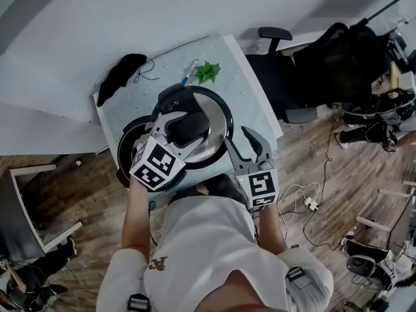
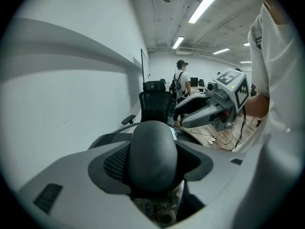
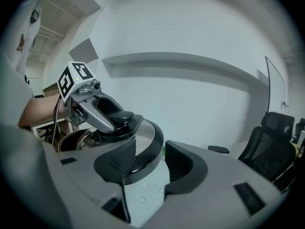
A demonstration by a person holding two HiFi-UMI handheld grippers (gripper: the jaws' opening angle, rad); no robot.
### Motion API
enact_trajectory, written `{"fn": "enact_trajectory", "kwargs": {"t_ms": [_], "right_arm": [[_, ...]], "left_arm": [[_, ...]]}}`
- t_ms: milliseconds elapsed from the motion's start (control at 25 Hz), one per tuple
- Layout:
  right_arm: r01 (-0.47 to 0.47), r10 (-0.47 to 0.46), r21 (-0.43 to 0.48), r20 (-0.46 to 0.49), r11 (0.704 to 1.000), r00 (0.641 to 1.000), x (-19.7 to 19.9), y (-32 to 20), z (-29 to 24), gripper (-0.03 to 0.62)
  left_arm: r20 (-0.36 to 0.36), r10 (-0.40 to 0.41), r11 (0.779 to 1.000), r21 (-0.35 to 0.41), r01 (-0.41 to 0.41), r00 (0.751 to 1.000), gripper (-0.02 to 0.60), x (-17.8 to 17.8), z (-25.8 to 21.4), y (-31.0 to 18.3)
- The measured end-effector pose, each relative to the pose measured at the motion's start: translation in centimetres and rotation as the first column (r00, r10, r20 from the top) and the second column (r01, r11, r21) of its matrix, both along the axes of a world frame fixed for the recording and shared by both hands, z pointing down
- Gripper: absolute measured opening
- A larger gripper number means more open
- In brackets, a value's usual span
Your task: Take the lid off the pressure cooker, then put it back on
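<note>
The pressure cooker pot [image 1: 123, 149] stands open on the table, its dark rim showing at the left. My left gripper [image 1: 184, 132] is shut on the black knob [image 1: 190, 126] of the round lid [image 1: 218, 119], which hangs tilted over the table, just right of the pot. In the left gripper view the knob [image 2: 152, 151] fills the gap between the jaws. In the right gripper view the lid [image 3: 148, 142] is off the pot [image 3: 71, 138]. My right gripper [image 1: 242, 145] is open by the lid's right edge, nothing pressed between its jaws [image 3: 150, 163].
On the table's far side lie a black cloth [image 1: 120, 73], a marker [image 1: 190, 70] and a green leaf sprig [image 1: 208, 71]. An office chair [image 1: 286, 77] stands right of the table. Cables [image 1: 305, 200] trail over the wooden floor. A person [image 2: 181, 82] stands far off.
</note>
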State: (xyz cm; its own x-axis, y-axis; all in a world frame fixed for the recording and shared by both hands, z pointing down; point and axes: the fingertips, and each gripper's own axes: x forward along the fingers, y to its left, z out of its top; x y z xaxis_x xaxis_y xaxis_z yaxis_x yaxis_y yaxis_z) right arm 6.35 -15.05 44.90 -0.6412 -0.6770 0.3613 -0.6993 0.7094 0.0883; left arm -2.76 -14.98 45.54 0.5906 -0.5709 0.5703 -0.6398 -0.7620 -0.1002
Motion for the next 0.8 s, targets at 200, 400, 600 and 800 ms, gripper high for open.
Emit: {"fn": "enact_trajectory", "kwargs": {"t_ms": [200,400,600,800], "right_arm": [[-0.029,0.029,-0.012,-0.001,1.0,1.0,3.2,-1.3,0.6,0.193],[-0.065,0.065,-0.025,-0.007,0.998,0.998,6.6,-2.5,1.5,0.193],[-0.1,0.1,-0.039,-0.015,0.994,0.995,9.7,-3.8,2.5,0.192],[-0.141,0.139,-0.064,-0.035,0.988,0.99,12.3,-4.9,4.6,0.187]], "left_arm": [[-0.008,-0.001,1.0,-0.005,0.001,1.0,0.273,3.4,0.5,-2.0],[-0.014,-0.001,1.0,-0.014,0.001,1.0,0.273,6.7,1.4,-3.8],[-0.025,-0.006,1.0,-0.027,0.005,1.0,0.273,9.5,2.6,-5.5],[-0.024,-0.016,0.999,-0.047,0.015,1.0,0.273,11.8,4.6,-7.0]]}}
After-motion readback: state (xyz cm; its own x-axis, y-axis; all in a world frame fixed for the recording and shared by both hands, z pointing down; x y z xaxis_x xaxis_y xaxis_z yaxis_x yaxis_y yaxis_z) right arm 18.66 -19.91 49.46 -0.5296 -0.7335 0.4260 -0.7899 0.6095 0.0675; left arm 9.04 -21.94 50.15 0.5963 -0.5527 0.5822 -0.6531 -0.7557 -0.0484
